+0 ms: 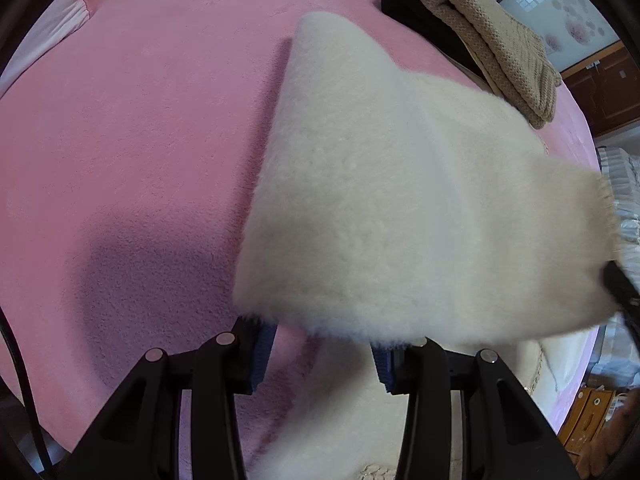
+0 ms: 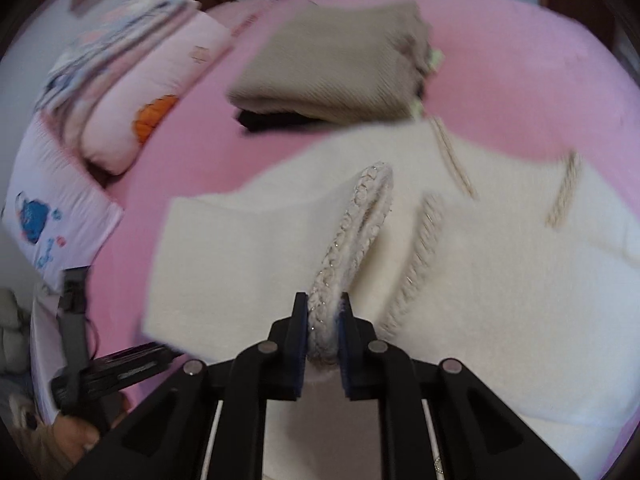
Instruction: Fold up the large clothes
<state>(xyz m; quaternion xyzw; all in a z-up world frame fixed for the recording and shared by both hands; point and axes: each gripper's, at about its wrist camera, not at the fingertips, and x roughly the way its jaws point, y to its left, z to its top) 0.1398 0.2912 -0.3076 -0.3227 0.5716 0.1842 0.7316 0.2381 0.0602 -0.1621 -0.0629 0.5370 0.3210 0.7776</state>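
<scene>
White fleece garment spread mid-bed; right gripper clamped on braided trim to lift for folding, left gripper jaws apart, gripping nothing.

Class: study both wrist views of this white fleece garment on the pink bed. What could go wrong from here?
The right gripper pinches only the braided trim of the fluffy white fleece garment, so the edge may slip out. The left gripper stands open beneath the cloth. The fold could drag onto the folded beige knit sweater.
</scene>
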